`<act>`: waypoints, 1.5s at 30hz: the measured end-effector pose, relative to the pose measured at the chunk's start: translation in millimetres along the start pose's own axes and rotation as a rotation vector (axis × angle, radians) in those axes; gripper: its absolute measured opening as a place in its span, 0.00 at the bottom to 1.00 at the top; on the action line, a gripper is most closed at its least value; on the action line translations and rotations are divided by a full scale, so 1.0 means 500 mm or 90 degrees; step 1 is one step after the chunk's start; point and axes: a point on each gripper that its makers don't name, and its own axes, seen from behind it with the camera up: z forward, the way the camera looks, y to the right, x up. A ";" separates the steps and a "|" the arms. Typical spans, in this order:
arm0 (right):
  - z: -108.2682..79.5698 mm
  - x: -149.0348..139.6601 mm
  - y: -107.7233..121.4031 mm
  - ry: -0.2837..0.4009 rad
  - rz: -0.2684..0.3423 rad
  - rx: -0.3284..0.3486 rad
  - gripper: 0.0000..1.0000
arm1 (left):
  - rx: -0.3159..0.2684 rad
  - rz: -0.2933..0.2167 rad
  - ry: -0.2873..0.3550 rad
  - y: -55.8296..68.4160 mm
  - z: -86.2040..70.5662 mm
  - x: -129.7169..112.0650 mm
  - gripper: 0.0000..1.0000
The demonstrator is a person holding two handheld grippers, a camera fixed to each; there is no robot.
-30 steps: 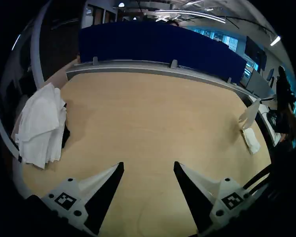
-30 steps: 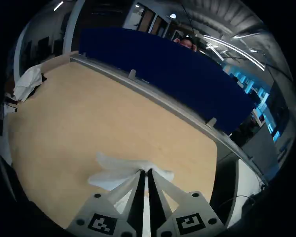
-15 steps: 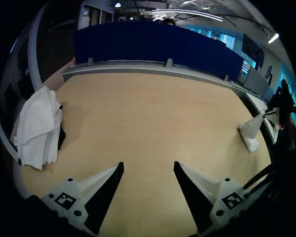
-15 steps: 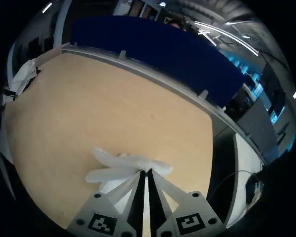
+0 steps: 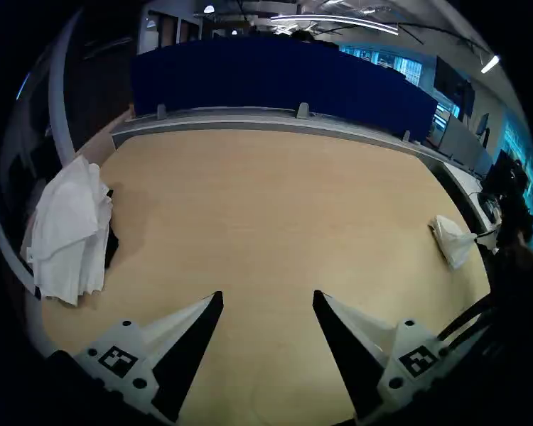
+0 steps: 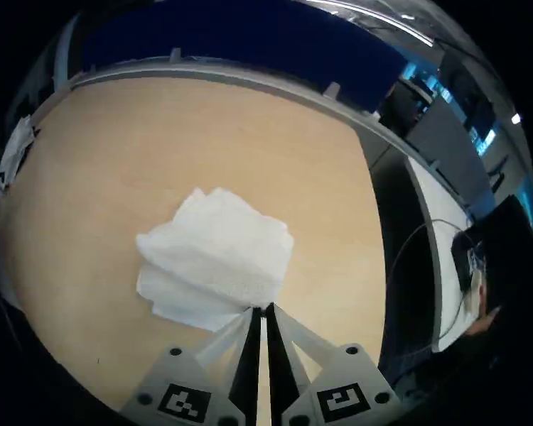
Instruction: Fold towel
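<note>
A white towel (image 6: 213,259) lies bunched on the wooden table (image 6: 160,149), and my right gripper (image 6: 263,309) is shut on its near edge. In the left gripper view the same towel (image 5: 453,240) sits far off at the table's right edge. My left gripper (image 5: 266,298) hangs open above the near part of the table (image 5: 266,206), with nothing between its fingers.
A pile of white towels (image 5: 71,227) lies at the table's left edge, seen small in the right gripper view as the towel pile (image 6: 14,149). A blue partition (image 5: 281,78) runs along the far side. Office desks and monitors (image 5: 458,89) stand to the right.
My right gripper has tipped downward with the towel, which now spreads on the table instead of hanging as a thin bunch. The left gripper has hardly moved.
</note>
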 end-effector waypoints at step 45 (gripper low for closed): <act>0.011 -0.034 -0.061 0.011 0.069 -0.021 1.00 | 0.003 0.018 0.003 0.000 -0.020 -0.005 0.94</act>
